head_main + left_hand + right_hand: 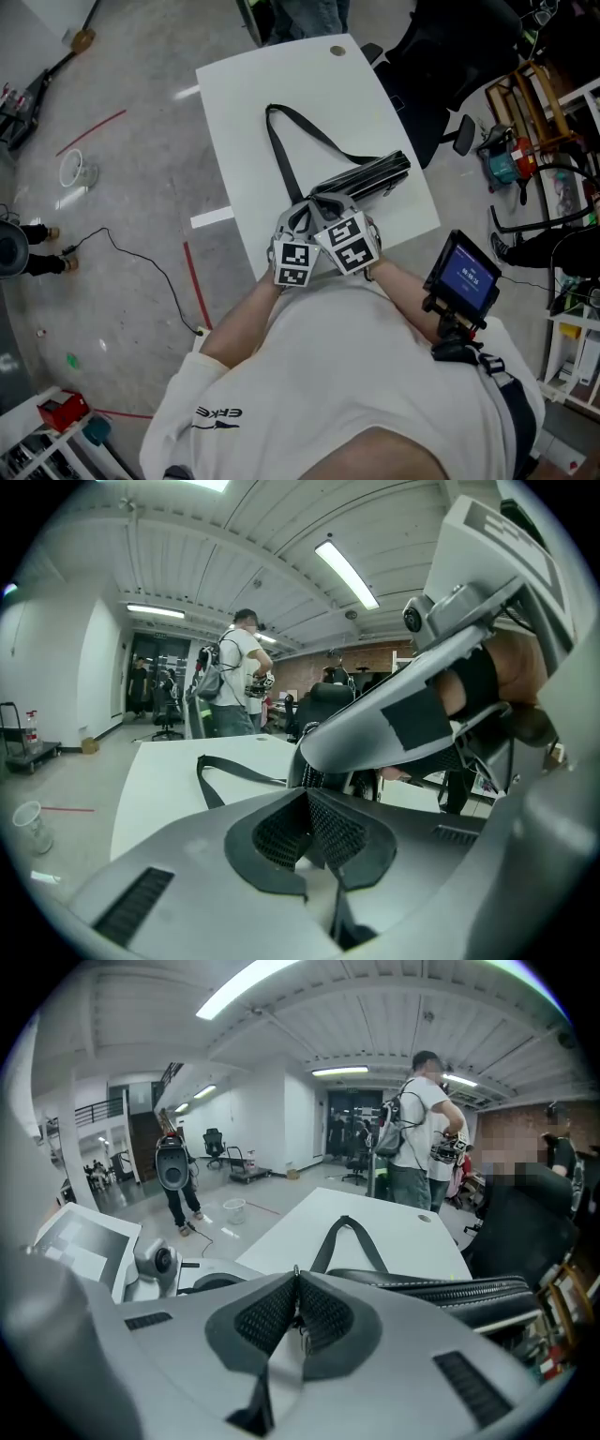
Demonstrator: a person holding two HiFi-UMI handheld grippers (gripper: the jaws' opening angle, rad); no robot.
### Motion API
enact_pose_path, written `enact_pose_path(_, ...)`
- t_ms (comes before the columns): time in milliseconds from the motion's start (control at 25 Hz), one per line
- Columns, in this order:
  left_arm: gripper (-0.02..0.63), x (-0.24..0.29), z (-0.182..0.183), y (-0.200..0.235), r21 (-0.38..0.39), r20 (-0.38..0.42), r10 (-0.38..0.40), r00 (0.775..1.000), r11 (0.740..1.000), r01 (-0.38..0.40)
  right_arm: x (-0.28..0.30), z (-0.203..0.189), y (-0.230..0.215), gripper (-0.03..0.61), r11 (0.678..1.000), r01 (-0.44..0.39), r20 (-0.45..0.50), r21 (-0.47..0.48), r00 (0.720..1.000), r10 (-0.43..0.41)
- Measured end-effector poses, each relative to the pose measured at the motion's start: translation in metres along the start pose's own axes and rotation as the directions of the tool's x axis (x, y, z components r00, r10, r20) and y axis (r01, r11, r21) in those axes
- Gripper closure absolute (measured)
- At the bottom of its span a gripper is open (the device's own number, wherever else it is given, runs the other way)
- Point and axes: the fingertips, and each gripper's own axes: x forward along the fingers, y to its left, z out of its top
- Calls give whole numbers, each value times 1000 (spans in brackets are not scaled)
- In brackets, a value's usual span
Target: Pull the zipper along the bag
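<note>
Black bag (441, 1290), right gripper (298, 1283) clamped on zipper pull (303, 1333)

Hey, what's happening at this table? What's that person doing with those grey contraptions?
A person at a white table holds tongs in each hand and works on a black bag lying there, its strap trailing away. Both tongs sit at the bag's near end. The right tongs are closed on what looks like the small metal zipper pull. The left tongs are closed beside them; whether they pinch anything, I cannot tell.
</note>
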Motion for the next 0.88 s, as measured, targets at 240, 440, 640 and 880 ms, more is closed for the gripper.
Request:
enact_pose_path(240,611,4,1,0,13,1,-5,1000,1000,5,4,-2,-4,565,1000,15,-17,-27,1000,-16)
enact_pose_path(440,611,8,1,0,22,2,-5,1000,1000,5,9,-6,-6,565,998,16,-41,-61,999,-19)
enact_pose_path(640,611,12,-3,-2,36,2,-16,1000,999,16,12,-9,-14,565,998,25,-21,-52,999,-26)
enact_pose_path(880,611,5,-9,-5,29,-7,-9,1000,1000,9,13,-8,-21,563,999,34,-2,-41,999,-34)
